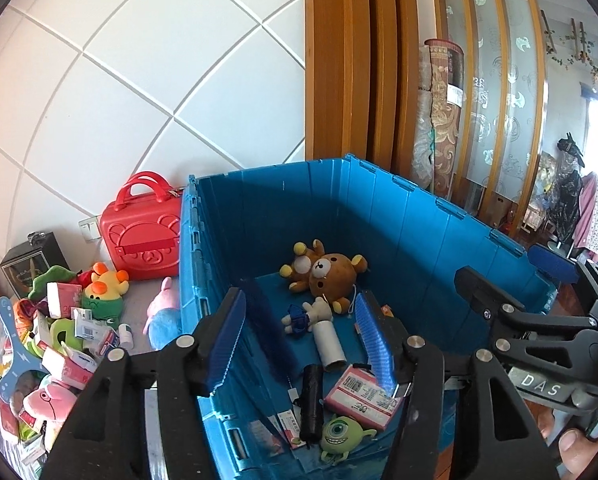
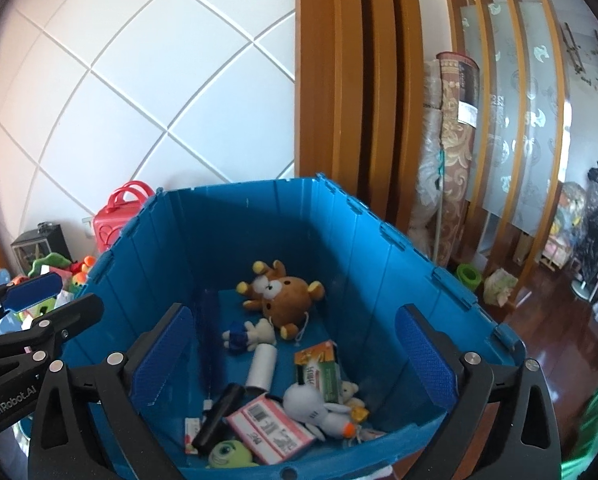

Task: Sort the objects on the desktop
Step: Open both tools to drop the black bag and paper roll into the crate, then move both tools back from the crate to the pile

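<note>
While both jaws stand apart and empty, the left hand-held gripper (image 1: pixel 299 344) and right hand-held gripper (image 2: pixel 295 356) hover over the blue crate (image 2: pixel 419 280), where a brown bear (image 2: pixel 287 300) and perhaps ten other things lie; left of them, a pile of toys (image 1: pixel 59 340) awaits on the bench.

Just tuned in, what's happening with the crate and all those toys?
A person is sorting toys into the blue crate with two handheld grippers. Both the left gripper and right gripper hover over the crate, open, with nothing between their fingers. Inside lie a brown bear plush, a white plush, a green one-eyed monster and some boxes. A heap of toys waits to the crate's left, beside a red case.
</note>
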A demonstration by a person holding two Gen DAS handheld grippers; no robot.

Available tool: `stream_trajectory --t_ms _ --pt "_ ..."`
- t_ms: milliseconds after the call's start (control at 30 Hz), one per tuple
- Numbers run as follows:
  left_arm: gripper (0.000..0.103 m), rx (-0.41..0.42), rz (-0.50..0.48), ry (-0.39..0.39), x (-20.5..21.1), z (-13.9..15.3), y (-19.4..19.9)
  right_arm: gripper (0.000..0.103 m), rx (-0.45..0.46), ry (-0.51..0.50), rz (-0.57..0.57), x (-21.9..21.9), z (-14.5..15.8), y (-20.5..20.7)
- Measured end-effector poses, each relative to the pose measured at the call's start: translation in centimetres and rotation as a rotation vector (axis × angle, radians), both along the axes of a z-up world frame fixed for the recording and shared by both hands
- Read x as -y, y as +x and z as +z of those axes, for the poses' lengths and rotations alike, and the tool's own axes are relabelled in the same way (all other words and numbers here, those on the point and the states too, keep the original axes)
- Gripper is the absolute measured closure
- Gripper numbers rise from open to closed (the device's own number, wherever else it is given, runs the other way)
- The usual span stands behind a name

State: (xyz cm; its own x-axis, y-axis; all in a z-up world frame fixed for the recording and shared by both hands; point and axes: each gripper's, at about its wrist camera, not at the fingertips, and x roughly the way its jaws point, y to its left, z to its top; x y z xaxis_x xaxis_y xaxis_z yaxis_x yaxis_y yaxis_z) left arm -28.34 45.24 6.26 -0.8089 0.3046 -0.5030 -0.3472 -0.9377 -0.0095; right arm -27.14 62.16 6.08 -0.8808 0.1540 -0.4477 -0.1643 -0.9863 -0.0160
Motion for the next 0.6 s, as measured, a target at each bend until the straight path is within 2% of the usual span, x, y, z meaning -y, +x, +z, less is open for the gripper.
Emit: stream_trajectory --t_ms 133,433,600 --pt "0.039 -0.036 0.038 0.008 1.7 0.3 0.3 0.000 -0.017 0.002 0.030 1.5 0.5 0.0" --pt "0.038 -0.052 0.179 0.039 7.0 0.1 -0.4 0.000 -0.044 0.012 0.151 6.4 1.1 -1.1" --pt "0.038 -0.066 0.273 0.024 10.1 -0.1 -0.8 0.000 -0.042 0.017 0.230 9.4 1.1 -2.1"
